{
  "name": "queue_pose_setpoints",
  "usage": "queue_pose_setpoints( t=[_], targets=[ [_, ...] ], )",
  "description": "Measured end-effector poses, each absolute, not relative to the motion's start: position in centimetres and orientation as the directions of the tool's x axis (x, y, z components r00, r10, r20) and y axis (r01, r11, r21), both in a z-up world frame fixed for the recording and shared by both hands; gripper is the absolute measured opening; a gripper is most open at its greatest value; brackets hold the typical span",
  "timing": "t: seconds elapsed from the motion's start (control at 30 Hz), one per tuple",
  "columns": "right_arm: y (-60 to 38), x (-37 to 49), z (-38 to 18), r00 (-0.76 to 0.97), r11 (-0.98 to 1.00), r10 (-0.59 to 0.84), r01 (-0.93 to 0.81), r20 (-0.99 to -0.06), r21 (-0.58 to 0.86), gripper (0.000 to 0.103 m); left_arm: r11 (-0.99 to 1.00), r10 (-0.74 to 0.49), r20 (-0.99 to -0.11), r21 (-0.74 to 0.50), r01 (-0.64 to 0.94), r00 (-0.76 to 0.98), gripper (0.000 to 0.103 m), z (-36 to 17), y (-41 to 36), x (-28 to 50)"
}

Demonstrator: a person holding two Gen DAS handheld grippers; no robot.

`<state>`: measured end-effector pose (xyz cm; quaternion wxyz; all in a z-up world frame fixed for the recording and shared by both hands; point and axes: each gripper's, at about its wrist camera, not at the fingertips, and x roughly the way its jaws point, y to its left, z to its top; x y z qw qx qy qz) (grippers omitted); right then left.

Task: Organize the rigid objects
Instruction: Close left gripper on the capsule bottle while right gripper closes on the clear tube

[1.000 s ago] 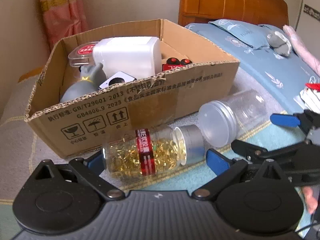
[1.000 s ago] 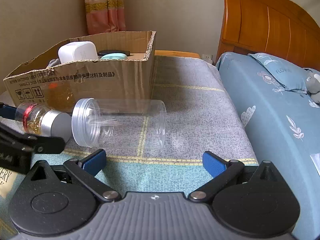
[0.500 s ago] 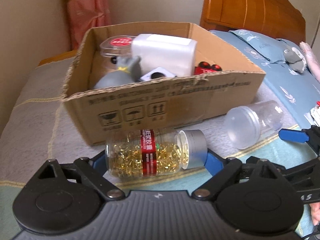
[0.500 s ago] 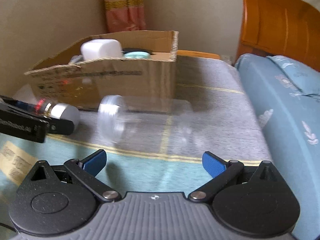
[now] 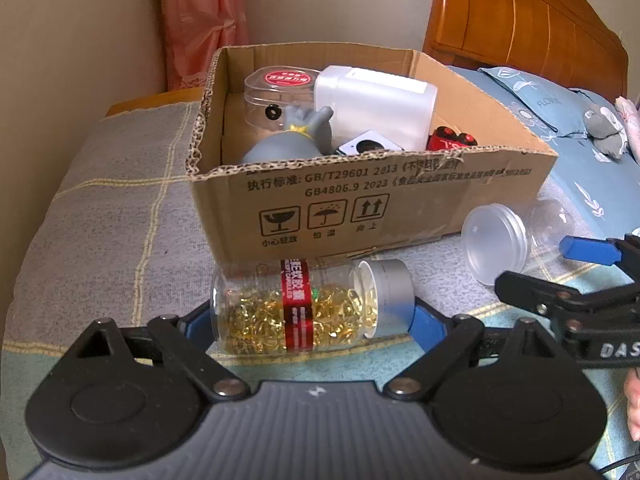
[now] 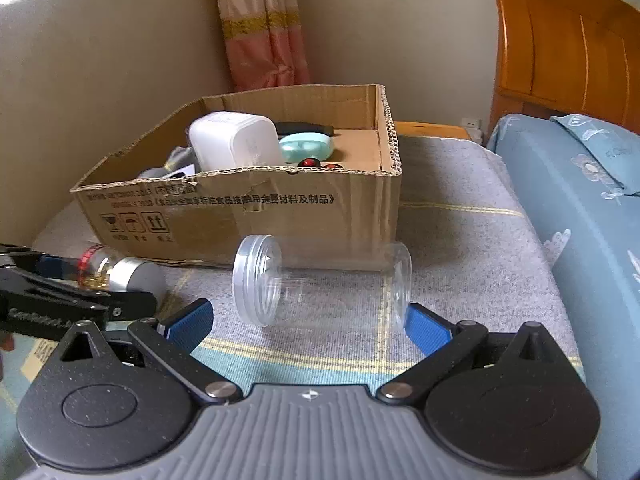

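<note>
A clear bottle of golden capsules [image 5: 310, 306] with a red label and silver cap lies on its side in front of the cardboard box [image 5: 400, 208]. My left gripper [image 5: 310, 320] has a blue pad at each end of it, jaws closed on the bottle. An empty clear plastic jar [image 6: 320, 280] lies on its side before the box [image 6: 280, 216]. My right gripper [image 6: 308, 322] is open, its pads either side of the jar, just short of it. The jar also shows in the left wrist view [image 5: 496, 242].
The box holds a white container [image 5: 376, 106], a grey figure [image 5: 288, 142], a clear round case with a red lid [image 5: 280, 92] and red items [image 5: 450, 140]. A blue bedspread [image 6: 580, 208] and wooden headboard [image 6: 560, 40] lie right. A wall and curtain [image 6: 264, 24] stand behind.
My left gripper has closed in around the capsule bottle and swung its view left. My right gripper has moved forward to the clear jar, which now sits between its pads.
</note>
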<state>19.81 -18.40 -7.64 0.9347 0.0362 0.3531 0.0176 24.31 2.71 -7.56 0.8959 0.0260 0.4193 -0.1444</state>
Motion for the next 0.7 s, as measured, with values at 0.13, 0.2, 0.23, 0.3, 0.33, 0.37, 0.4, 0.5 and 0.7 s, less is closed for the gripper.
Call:
queue_pose_setpoints(
  t=[0.13,0.2,0.23,0.3,0.33,0.37,0.4,0.5,0.7],
  targets=[
    [-18.0,20.8,-7.5,0.742,0.996,0.027,0.038,-0.67,0.082,0.103,0.958,-0.236,-0.758,-0.075,0.278,0.609,0.093,-7.6,2.8,24.4],
    [-17.9,21.1,-7.5,0.742,0.995,0.017,0.053,-0.67,0.084,0.103,0.958,-0.236,-0.757,-0.076,0.276,0.61,0.093,-7.6,2.9,24.5],
    [-17.8,21.3,-7.5,0.743,0.995,0.005,0.063,-0.67,0.077,0.103,0.959,-0.234,-0.757,-0.076,0.274,0.61,0.093,-7.6,3.0,24.5],
    [-17.5,21.7,-7.6,0.738,0.995,-0.021,0.078,-0.674,0.054,0.103,0.958,-0.238,-0.757,-0.081,0.274,0.608,0.093,-7.6,3.0,24.7],
    [-17.4,21.8,-7.7,0.736,0.995,-0.031,0.084,-0.677,0.045,0.103,0.958,-0.237,-0.757,-0.079,0.274,0.61,0.093,-7.6,3.0,24.7],
    [-17.4,21.8,-7.7,0.735,0.995,-0.036,0.087,-0.677,0.042,0.103,0.958,-0.235,-0.755,-0.074,0.276,0.612,0.093,-7.6,3.1,24.6],
    [-17.5,21.9,-7.8,0.736,0.995,-0.035,0.089,-0.677,0.045,0.103,0.958,-0.232,-0.754,-0.068,0.278,0.615,0.093,-7.6,3.0,24.5],
    [-17.6,22.0,-7.7,0.733,0.994,-0.033,0.097,-0.679,0.057,0.103,0.958,-0.226,-0.752,-0.058,0.279,0.619,0.093,-7.5,2.8,24.5],
    [-17.4,22.2,-7.6,0.727,0.994,-0.048,0.105,-0.685,0.041,0.103,0.962,-0.224,-0.755,-0.071,0.262,0.617,0.093,-7.1,2.8,24.5]
  ],
)
